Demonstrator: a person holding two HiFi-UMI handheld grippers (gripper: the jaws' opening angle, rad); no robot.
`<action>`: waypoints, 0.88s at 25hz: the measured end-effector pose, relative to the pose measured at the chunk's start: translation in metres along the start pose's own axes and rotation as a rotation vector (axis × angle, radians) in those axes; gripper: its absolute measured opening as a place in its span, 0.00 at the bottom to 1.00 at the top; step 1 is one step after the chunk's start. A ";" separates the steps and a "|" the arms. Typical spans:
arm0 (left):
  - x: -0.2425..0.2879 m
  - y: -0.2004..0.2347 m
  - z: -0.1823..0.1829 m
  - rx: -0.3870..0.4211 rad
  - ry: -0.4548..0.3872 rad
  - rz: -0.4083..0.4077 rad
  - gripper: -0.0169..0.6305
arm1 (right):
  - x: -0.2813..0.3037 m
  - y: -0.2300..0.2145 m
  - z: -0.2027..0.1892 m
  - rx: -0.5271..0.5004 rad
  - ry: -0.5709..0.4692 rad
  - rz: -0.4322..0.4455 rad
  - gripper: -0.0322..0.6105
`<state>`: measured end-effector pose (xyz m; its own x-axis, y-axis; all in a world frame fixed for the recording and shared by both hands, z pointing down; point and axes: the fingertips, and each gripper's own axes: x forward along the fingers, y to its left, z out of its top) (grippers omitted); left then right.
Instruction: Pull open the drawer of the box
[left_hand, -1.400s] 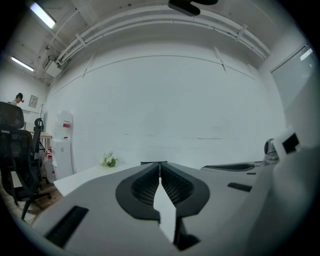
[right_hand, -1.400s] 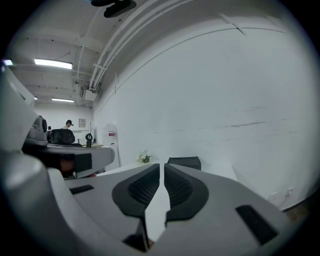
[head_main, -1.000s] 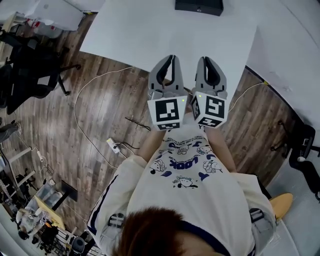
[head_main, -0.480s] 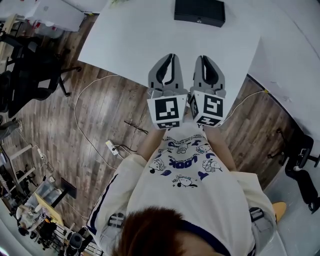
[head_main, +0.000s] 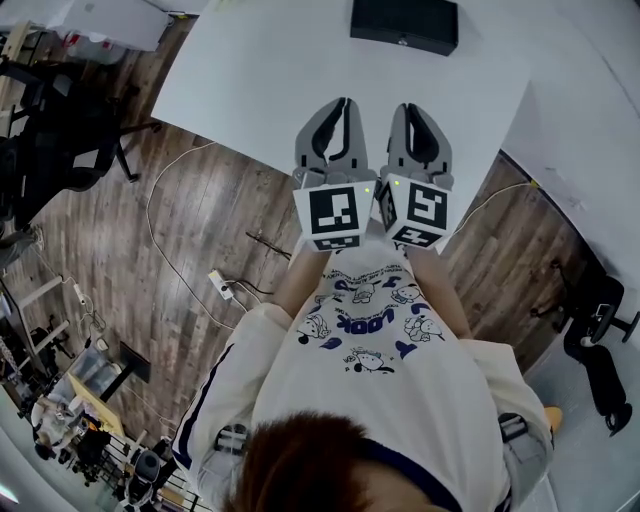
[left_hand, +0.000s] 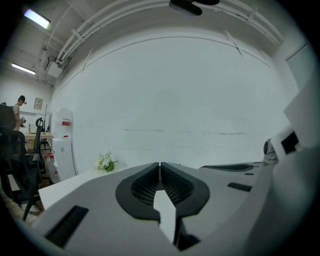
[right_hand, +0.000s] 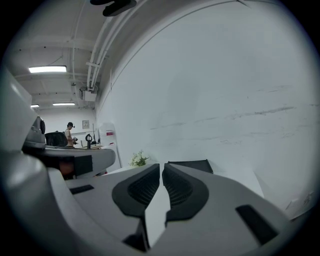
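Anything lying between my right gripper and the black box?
No. In the head view, only bare white table separates the right gripper from the black box.

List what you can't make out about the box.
- Box, head view: far side cut off by the top edge.
- Drawer, head view: too small to make out its outline or handle.
- Box, right gripper view: lower part hidden behind the right gripper.
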<state>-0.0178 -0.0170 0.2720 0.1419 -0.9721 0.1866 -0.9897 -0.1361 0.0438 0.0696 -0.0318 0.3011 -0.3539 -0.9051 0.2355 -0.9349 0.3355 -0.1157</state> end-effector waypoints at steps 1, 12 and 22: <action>0.003 0.000 0.000 0.000 0.003 -0.001 0.06 | 0.002 -0.001 0.001 0.003 -0.001 -0.001 0.12; 0.037 0.009 -0.003 0.002 0.029 -0.044 0.06 | 0.031 -0.016 0.001 0.030 0.025 -0.067 0.12; 0.078 0.020 -0.006 -0.006 0.060 -0.109 0.06 | 0.068 -0.028 -0.001 0.031 0.068 -0.151 0.12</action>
<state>-0.0260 -0.0941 0.2933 0.2493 -0.9385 0.2387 -0.9684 -0.2388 0.0726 0.0716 -0.1019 0.3216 -0.2115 -0.9244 0.3174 -0.9767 0.1880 -0.1033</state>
